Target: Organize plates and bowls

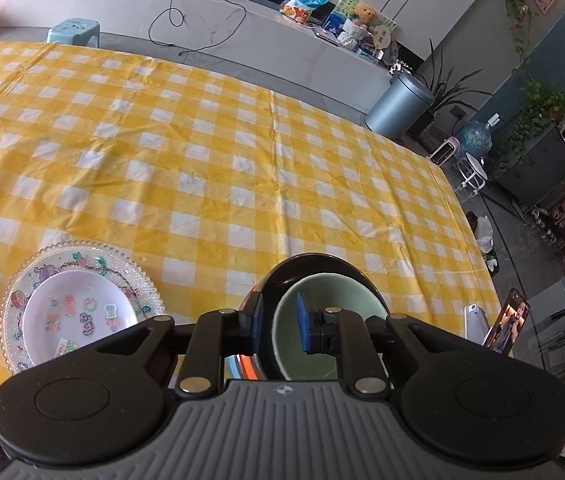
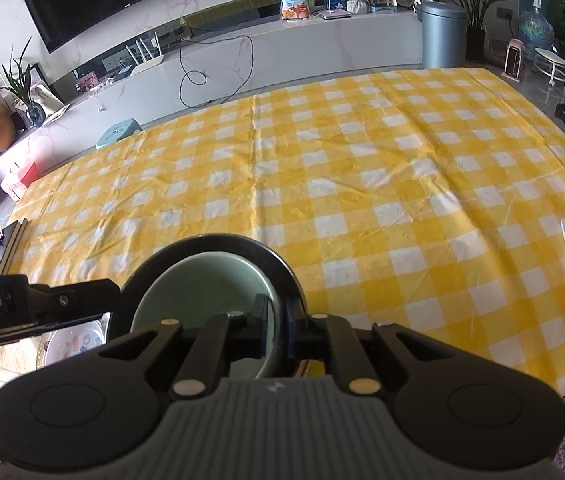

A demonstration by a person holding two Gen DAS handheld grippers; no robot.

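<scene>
Left hand-held gripper (image 1: 279, 325): low centre of the left view, jaws drawn close. One blue pad sits outside the black bowl's (image 1: 282, 276) wall; the other sits inside the green bowl (image 1: 332, 300). It appears to pinch both nested walls on their left side.

Right hand-held gripper (image 2: 280, 326): low centre of the right view, jaws nearly together. One pad is inside the green bowl (image 2: 202, 280), the other outside the black bowl (image 2: 218, 242), pinching their right side.

Bowls: the green one sits nested in the black one, low centre in both views. Whether the pair rests on the surface or hangs just above it, I cannot tell.

Plates: a small white plate with stickers (image 1: 78, 312) lies on a clear beaded plate (image 1: 30, 272), lower left of the left view, just beside the bowls.

Surface: yellow checked cloth (image 1: 218, 152), mostly bare beyond the dishes. A phone on a stand (image 1: 508, 324) is at the lower right edge.

Pose: both tools point forward and somewhat down, side by side. The left tool's body enters the right view from the left edge (image 2: 22, 312).

Step in hand, judged: carrying or setting the nested bowls, likely onto or beside the plates.

Doing it well: keep both grips level and move them together so that the bowls do not tip. Lower straight down, then release one side at a time.

Risk: uneven pull could twist the inner bowl loose.
</scene>
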